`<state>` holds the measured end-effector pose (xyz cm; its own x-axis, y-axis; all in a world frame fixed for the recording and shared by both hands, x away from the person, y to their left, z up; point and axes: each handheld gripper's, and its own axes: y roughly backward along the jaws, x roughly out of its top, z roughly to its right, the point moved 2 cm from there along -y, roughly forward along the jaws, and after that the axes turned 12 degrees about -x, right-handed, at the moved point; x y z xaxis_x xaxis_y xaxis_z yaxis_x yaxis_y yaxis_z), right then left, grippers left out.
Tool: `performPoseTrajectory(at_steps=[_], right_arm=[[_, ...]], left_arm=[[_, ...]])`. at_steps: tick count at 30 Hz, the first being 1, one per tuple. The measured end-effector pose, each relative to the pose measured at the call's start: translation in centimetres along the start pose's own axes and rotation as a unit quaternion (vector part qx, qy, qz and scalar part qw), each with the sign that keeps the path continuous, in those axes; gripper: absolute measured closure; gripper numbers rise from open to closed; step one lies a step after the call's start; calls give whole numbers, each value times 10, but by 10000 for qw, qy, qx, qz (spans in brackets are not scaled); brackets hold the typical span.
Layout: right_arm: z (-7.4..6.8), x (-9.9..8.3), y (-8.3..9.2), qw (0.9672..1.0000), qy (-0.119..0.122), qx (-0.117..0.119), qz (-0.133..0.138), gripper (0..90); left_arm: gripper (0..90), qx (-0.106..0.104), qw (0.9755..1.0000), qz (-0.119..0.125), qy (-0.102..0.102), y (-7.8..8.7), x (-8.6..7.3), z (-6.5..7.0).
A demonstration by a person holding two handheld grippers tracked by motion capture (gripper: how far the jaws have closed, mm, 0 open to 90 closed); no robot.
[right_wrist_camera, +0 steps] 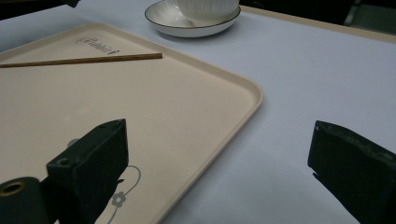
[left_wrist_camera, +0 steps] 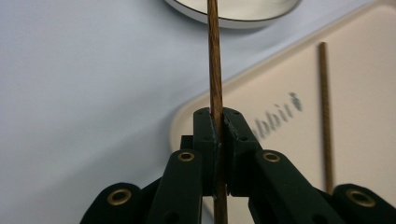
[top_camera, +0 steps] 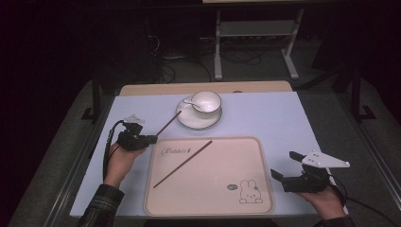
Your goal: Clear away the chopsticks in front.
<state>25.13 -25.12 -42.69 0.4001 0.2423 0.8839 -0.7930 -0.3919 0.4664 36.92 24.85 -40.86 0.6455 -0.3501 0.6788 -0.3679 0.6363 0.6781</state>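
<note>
My left gripper (top_camera: 150, 139) is shut on a brown chopstick (top_camera: 168, 124), held just off the beige tray's (top_camera: 246, 151) upper-left corner. In the left gripper view the chopstick (left_wrist_camera: 215, 56) runs straight up between the pressed jaws of the left gripper (left_wrist_camera: 220, 116) toward the saucer's rim (left_wrist_camera: 233, 18). A second chopstick (top_camera: 183, 163) lies diagonally on the tray, also seen as a chopstick (right_wrist_camera: 88, 59) in the right gripper view. My right gripper (top_camera: 286, 164) rests open at the tray's right edge, with nothing between its wide jaws (right_wrist_camera: 219, 154).
A white cup (top_camera: 206, 101) with a spoon sits on a saucer (top_camera: 191, 120) at the back of the light blue table top (top_camera: 265, 118). The tray (right_wrist_camera: 163, 116) bears a rabbit drawing (top_camera: 249, 192). A metal stand (top_camera: 255, 33) stands on the floor beyond.
</note>
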Motion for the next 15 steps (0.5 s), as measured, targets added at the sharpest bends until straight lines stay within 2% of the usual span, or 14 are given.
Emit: performPoseTrajectory(at_steps=[2, 4, 5, 6, 7, 9, 10, 11, 12, 14, 15], right_arm=[[0, 0, 0, 10000, 0, 0, -4, 44], [0, 0, 0, 10000, -1, -3, -2, 44], [0, 0, 0, 10000, 1, -4, -1, 44], [0, 0, 0, 10000, 3, -5, -1, 45], [0, 0, 0, 10000, -3, -4, -3, 44], [0, 0, 0, 10000, 4, -5, -5, 44], [-1, 0, 0, 10000, 13, -4, 0, 44], [-1, 0, 0, 10000, 13, -4, 0, 44], [-1, 0, 0, 10000, 24, -1, 0, 44], [-1, 0, 0, 10000, 29, 4, 1, 44], [-1, 0, 0, 10000, 29, 4, 1, 44]], left_arm=[[842, -120, 9999, 95, 13, 6, -8, 13], [842, -206, 9997, 90, -29, 7, -13, 23], [842, -206, 9997, 90, -29, 7, -13, 23], [842, -295, 9995, 92, -56, 5, -18, 34], [842, -295, 9995, 92, -56, 5, -18, 34], [842, -364, 9992, 37, -127, 1, -23, 44], [842, -469, 9987, -23, -174, -3, -26, 54], [842, -469, 9987, -23, -174, -3, -26, 54], [842, -568, 9981, -101, -237, -10, -29, 63], [842, -678, 9970, -223, -289, -20, -31, 71], [842, -678, 9970, -223, -289, -20, -31, 71]])
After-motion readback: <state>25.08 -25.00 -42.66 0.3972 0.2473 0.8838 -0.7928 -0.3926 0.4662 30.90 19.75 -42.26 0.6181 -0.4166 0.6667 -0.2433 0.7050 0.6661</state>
